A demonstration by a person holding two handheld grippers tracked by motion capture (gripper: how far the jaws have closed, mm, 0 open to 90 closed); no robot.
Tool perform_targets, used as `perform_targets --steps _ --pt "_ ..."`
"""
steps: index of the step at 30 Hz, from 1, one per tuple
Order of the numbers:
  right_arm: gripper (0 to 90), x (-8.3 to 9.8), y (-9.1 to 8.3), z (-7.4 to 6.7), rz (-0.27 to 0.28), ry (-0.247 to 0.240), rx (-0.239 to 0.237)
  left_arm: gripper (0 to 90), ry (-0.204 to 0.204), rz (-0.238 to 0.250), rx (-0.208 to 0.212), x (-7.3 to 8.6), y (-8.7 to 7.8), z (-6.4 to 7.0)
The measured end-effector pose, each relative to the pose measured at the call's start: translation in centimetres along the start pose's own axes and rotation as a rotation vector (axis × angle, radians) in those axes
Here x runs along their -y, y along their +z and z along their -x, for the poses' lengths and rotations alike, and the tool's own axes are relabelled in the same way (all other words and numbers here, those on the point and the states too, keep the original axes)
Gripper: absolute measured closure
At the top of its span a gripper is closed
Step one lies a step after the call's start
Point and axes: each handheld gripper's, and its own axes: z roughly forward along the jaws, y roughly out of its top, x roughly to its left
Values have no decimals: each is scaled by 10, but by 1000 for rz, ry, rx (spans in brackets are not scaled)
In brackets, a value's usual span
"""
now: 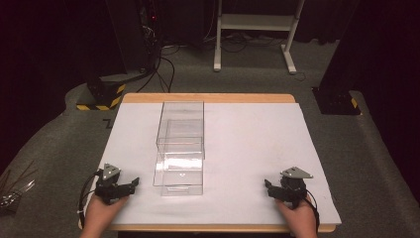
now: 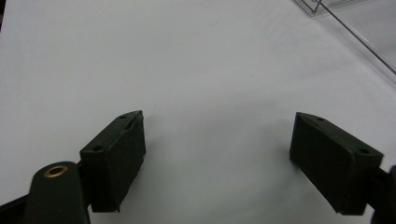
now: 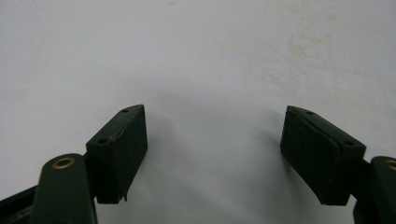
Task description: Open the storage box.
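**Clear box waits, both grippers empty**

High view: the clear plastic box (image 1: 180,148) sits mid-worktop (image 1: 257,144), drawer end nearest. It looks light, rigid, slick and crackable; I'd hold the side walls.

Left gripper view: the left gripper (image 2: 217,140) is spread wide, with the box's corner at top right.

Right gripper view: the right gripper (image 3: 212,140) is spread too, holding nothing.

A wooden table (image 1: 208,97) carries a white sheet (image 1: 257,144) that covers nearly all of its top; bare wood shows as a strip along the 12 o'clock edge and a thinner one along the 6 o'clock edge. On the sheet, left of centre, stands a clear plastic box (image 1: 181,148), long from 12 to 6 o'clock. Its corner shows at the upper right of the left gripper view (image 2: 327,9). Faint yellowish stains (image 3: 299,46) mark the sheet near 5 o'clock.
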Motion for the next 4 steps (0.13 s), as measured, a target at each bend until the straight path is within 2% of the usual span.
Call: perform_targets --steps 4 --pt "232 0 0 0 0 1 -1 186 0 0 0 0 0 0"
